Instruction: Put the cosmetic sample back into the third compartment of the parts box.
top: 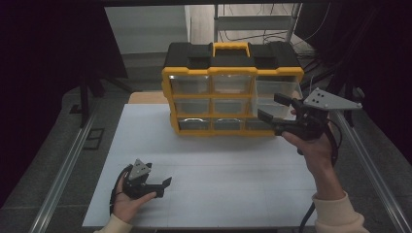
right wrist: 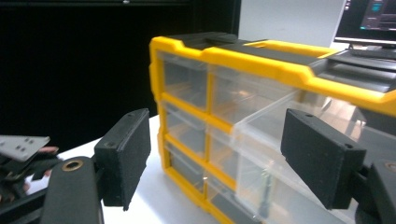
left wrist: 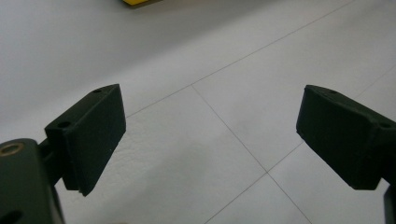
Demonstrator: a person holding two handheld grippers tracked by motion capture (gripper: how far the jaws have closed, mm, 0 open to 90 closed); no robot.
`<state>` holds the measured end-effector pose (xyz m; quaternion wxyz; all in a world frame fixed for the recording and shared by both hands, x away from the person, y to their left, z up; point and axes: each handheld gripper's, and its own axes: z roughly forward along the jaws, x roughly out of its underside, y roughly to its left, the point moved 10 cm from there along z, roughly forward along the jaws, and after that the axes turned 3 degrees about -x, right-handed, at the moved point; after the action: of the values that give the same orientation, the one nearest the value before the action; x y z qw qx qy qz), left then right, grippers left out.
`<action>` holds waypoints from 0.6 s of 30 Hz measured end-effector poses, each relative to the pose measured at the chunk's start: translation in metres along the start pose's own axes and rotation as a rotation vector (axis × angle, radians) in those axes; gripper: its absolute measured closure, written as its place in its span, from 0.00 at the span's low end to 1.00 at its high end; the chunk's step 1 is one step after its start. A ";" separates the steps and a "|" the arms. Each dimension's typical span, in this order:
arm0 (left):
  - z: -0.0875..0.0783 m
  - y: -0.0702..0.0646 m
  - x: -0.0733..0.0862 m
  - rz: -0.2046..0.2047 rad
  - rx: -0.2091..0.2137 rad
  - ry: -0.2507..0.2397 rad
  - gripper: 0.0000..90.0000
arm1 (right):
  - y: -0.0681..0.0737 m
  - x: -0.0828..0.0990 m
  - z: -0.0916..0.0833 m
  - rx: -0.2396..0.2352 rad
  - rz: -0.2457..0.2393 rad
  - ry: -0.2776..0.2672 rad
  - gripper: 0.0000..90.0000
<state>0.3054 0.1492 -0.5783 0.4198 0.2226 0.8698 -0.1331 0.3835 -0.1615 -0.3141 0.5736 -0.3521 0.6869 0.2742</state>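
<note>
High view: yellow-and-black plastic organiser cabinet with clear drawers (top: pixel 232 90) sits at the far edge of the white counter (top: pixel 218 179), 3 columns by 3 rows, black lid with a yellow handle. The clear plastic drawer in the right column (top: pixel 274 99) is pulled partway out. Right hand-held gripper (top: pixel 278 112) sits just in front of that drawer, jaws spread wide, holding nothing; whether a jaw touches the drawer, cannot tell. Left hand-held gripper (top: pixel 158 187) rests low near the counter's near-left corner, well apart from the cabinet, jaws apart and empty. Left gripper view: both pads wide open over bare counter, only a yellow corner at the top edge. Right gripper view: jaws wide, the extended drawer between them, something thin and metallic inside it, too blurred to identify. Risks, as I judge them: nothing braces the cabinet, so a push or pull on the drawer could slide or tip it; pulling too far could free the drawer and spill its contents.
</note>
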 end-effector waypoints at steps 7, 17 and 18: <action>-0.002 -0.001 0.001 -0.010 0.020 -0.007 0.10 | 0.025 0.013 -0.011 -0.030 -0.036 0.027 0.27; 0.001 -0.001 -0.001 -0.006 0.025 -0.012 0.10 | 0.037 0.051 -0.020 -0.042 -0.019 0.097 0.27; 0.001 -0.001 -0.001 -0.006 0.025 -0.011 0.10 | 0.037 0.056 -0.021 -0.042 -0.013 0.101 0.27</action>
<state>0.3062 0.1476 -0.5777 0.4213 0.2245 0.8664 -0.1462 0.3367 -0.1650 -0.3657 0.5326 -0.3820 0.7067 0.2665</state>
